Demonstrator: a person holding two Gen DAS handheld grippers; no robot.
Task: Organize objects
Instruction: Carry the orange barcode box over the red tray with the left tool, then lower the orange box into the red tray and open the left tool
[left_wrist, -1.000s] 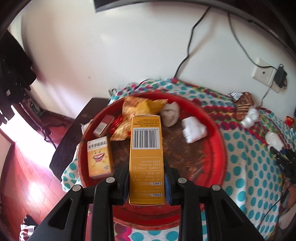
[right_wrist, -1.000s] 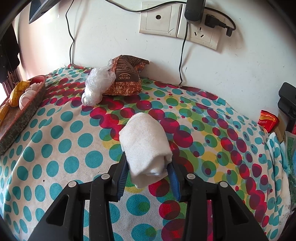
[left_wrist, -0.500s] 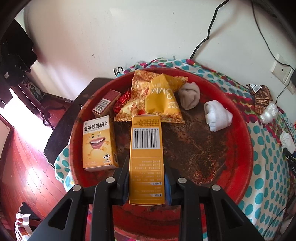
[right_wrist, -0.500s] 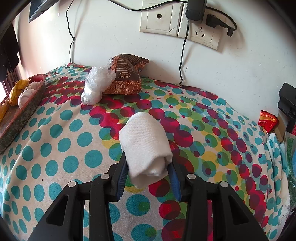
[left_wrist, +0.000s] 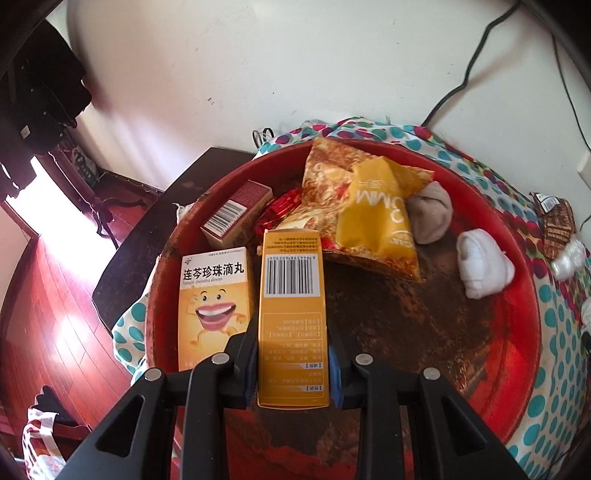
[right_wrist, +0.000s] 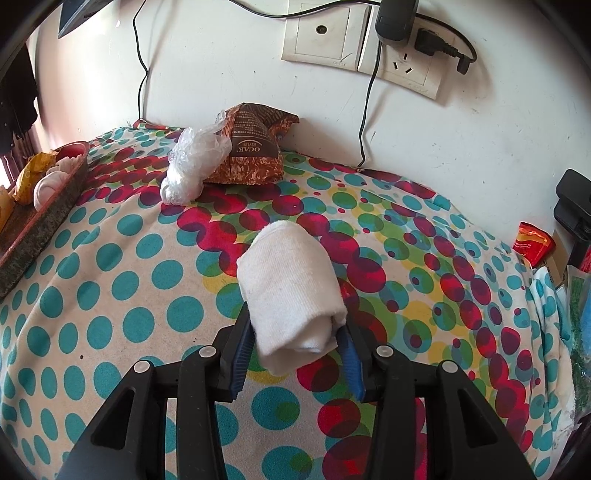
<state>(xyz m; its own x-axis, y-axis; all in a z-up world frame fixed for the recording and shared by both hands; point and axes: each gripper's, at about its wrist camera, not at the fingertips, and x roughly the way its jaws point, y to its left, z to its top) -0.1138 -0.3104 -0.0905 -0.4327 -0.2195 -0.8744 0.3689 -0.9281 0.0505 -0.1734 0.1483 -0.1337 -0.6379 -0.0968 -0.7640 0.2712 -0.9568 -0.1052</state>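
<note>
My left gripper is shut on a tall orange box with a barcode, held just above the round red tray, beside a matching orange medicine box with a smiling face. The tray also holds a red-topped small box, yellow snack bags, a grey sock roll and a white sock roll. My right gripper is shut on a rolled white sock above the dotted tablecloth.
A brown snack bag and a clear plastic bag lie by the wall. The tray's edge shows at the left in the right wrist view. Wall sockets with cables hang above. Red packets sit at the right edge.
My left gripper has moved forward and lower over the tray with the orange box, so the tray's contents look nearer. The right gripper with the sock has barely moved.
</note>
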